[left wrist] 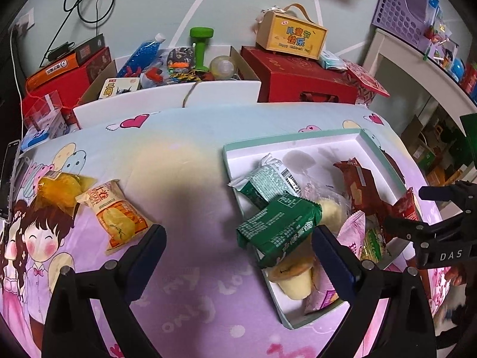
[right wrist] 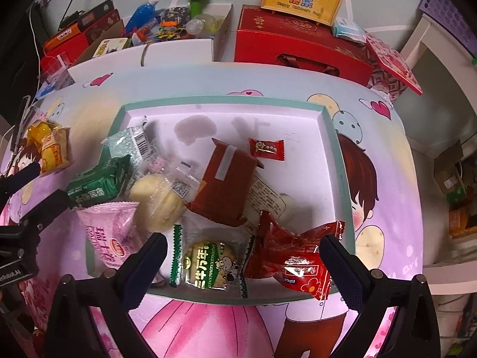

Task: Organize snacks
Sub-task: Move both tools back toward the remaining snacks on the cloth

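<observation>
A shallow white box with a mint rim (left wrist: 298, 138) (right wrist: 226, 101) lies on the cartoon bedsheet and holds several snack packets. A dark green packet (left wrist: 277, 226) (right wrist: 95, 183) rests across the box's left rim. My left gripper (left wrist: 238, 232) is open above the sheet, its right finger beside that packet and nothing between the pads. Two yellow packets (left wrist: 119, 214) (right wrist: 55, 149) lie loose on the sheet, left of the box. My right gripper (right wrist: 243, 240) hangs open over the box's near edge, above a green-and-white biscuit packet (right wrist: 208, 264) and a red packet (right wrist: 295, 262).
Behind the bed stand an open cardboard box of toys (left wrist: 179, 68), red gift boxes (left wrist: 301, 80) and a yellow carry box (left wrist: 290, 37). A white shelf unit (left wrist: 417, 68) stands at the right. A phone (left wrist: 9, 176) lies at the sheet's left edge.
</observation>
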Demonstrator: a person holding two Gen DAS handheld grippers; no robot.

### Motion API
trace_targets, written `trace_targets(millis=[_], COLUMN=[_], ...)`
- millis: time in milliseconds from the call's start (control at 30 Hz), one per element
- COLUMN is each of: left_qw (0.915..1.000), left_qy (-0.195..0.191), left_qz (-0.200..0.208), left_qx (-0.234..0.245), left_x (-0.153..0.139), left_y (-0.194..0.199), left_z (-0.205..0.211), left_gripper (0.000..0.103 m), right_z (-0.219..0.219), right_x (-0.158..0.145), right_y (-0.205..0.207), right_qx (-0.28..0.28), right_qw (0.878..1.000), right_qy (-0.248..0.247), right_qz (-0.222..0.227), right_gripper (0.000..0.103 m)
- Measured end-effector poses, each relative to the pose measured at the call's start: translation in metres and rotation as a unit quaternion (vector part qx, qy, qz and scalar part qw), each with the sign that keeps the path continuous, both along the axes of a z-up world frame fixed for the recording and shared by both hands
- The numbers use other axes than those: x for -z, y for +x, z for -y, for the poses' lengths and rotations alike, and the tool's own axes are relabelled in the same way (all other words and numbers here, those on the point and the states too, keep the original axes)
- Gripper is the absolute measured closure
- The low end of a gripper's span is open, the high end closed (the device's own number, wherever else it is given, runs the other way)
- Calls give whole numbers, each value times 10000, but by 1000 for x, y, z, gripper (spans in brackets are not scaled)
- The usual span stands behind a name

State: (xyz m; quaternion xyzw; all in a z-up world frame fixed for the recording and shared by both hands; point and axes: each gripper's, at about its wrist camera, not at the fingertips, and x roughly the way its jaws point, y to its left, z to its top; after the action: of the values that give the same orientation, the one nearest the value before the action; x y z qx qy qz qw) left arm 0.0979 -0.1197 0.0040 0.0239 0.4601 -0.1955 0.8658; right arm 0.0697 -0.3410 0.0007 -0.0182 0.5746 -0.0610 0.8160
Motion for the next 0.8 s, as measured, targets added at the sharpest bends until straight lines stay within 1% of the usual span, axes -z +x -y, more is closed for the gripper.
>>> trace_targets(millis=[300, 533, 800], left_qw=[9999, 9989, 9955], left_qy=[-19, 108, 308], left_qz=[-7, 42, 70], left_qx=[-168, -458, -896], left_x=[-3, -6, -7], left_y=[7, 14, 23], left_z=[-19, -46, -84], left_gripper=[5, 5, 5], right_z=[-18, -43, -77], right_x=[-11, -21, -28], right_y=[3, 10, 17], right_qx=[-149, -338, -614], right_qw=[9999, 9993, 9979], right_qy=[-54, -144, -181], right_qz=[33, 81, 115], right_gripper=[0, 0, 0])
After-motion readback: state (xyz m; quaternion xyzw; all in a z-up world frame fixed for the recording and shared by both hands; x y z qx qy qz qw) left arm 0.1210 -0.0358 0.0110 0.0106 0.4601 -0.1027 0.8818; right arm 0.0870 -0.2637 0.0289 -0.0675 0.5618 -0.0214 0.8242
